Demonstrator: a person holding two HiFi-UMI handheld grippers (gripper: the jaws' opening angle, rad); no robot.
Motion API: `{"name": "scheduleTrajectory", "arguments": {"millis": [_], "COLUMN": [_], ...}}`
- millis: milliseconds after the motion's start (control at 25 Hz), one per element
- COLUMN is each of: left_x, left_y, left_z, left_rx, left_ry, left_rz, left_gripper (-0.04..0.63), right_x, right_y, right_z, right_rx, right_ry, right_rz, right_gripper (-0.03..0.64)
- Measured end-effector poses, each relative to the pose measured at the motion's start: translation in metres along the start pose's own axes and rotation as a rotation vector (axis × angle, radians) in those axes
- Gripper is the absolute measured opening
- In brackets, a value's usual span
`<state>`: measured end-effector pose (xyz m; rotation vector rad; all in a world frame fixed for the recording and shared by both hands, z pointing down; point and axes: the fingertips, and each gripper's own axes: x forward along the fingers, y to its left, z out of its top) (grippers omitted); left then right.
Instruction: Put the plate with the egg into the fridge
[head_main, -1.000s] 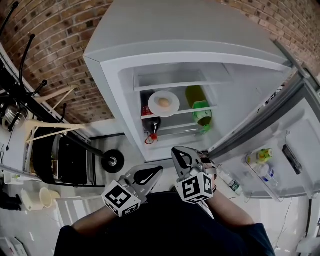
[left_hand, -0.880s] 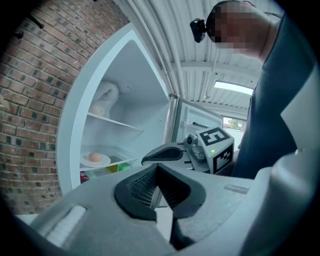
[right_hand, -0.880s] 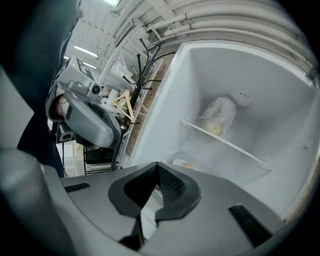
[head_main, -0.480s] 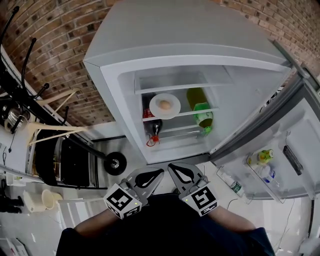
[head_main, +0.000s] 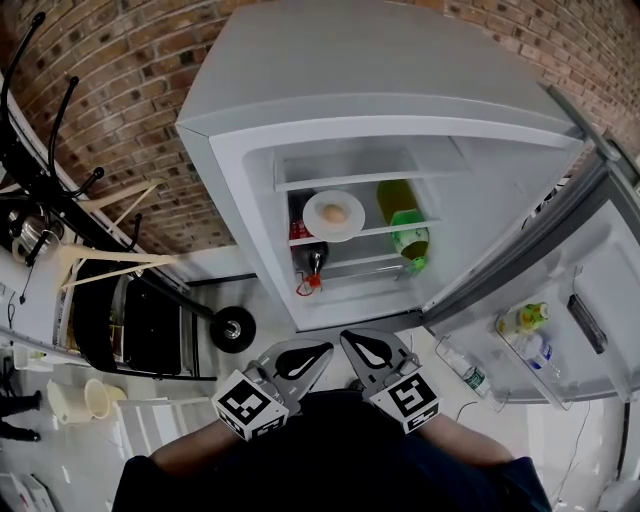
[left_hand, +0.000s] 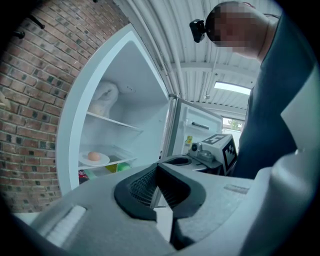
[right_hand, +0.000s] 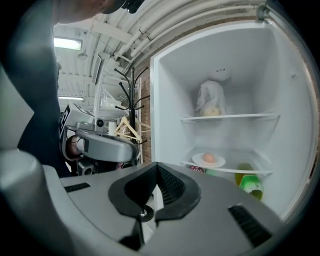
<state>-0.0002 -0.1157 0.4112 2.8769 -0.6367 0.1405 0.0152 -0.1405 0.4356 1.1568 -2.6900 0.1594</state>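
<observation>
A white plate with a brown egg rests on the middle glass shelf of the open fridge. The same plate and egg show in the right gripper view, and the plate shows in the left gripper view. Both grippers are held low, close to the person's body, well in front of the fridge. The left gripper is shut and empty. The right gripper is shut and empty, just beside the left one.
A green bottle lies on the shelf right of the plate, a dark bottle with a red cap below it. The open door at right holds bottles. A coat rack and brick wall stand at left.
The right gripper dropped back from its raised spot and settled low beside the left gripper. The head view shifted slightly; plate and egg stayed on the shelf.
</observation>
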Motion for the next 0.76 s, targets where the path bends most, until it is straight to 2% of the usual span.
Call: {"name": "scheduleTrajectory", "arguments": {"millis": [760], "left_x": [0.0028], "left_y": [-0.0028], "left_z": [0.0026], "left_rx": [0.001], "left_ry": [0.004], "left_rz": [0.000], "left_gripper": [0.000], "right_x": [0.0003], "right_y": [-0.0003], "right_z": [-0.0006], "right_rx": [0.000], "right_ry": [0.010], "right_rz": [0.010], "right_gripper": [0.011]}}
